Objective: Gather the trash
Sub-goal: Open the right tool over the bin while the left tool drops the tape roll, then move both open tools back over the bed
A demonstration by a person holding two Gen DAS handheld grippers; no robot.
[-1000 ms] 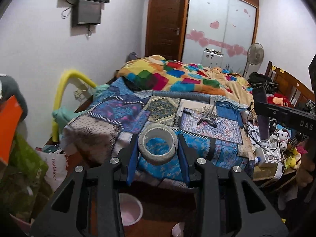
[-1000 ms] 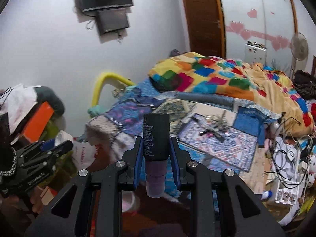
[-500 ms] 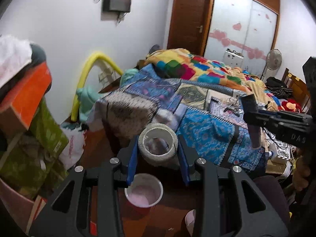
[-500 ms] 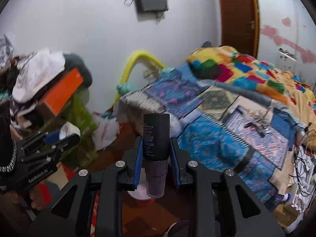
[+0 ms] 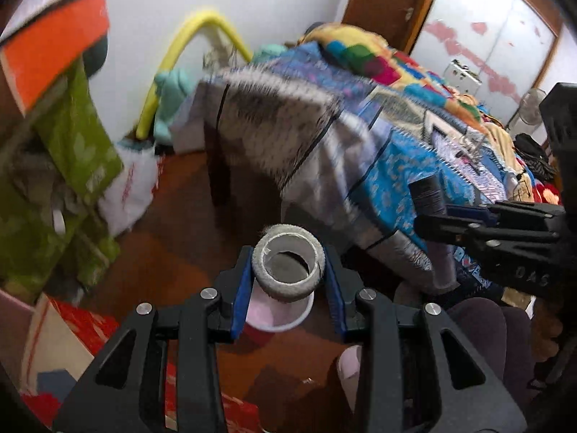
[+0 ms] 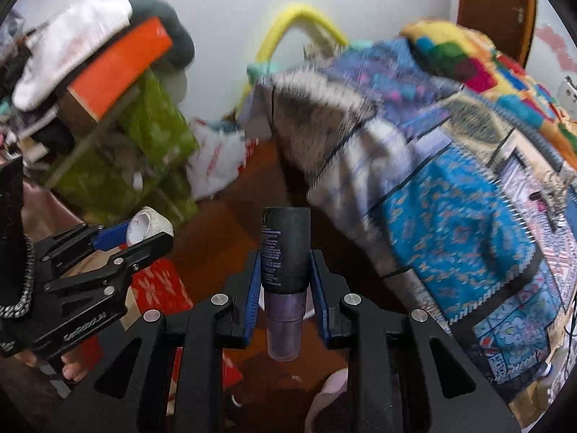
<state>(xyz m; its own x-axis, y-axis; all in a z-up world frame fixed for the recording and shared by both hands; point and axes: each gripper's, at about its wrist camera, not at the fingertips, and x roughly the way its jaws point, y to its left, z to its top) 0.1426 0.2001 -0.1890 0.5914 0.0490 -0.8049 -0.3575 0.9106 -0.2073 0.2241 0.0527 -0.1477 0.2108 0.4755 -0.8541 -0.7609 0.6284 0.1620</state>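
The left gripper was clamped on a grey tape roll, its 2 blue pads pressed against the roll's sides. The roll was held with its hollow core facing the camera, above the floor. Directly beneath it stood a white cup with a pale pink interior; its contents could not be determined.

The right gripper was clenched on a dark bottle, gripped around its black printed part, with a translucent purple end pointing down. The bottle was upright and clear of the floor.

Beyond both lay the brown floor. Further left sat a white plastic bag, contents not visible, beside a green bag. Farthest back was the bed under patterned blankets.
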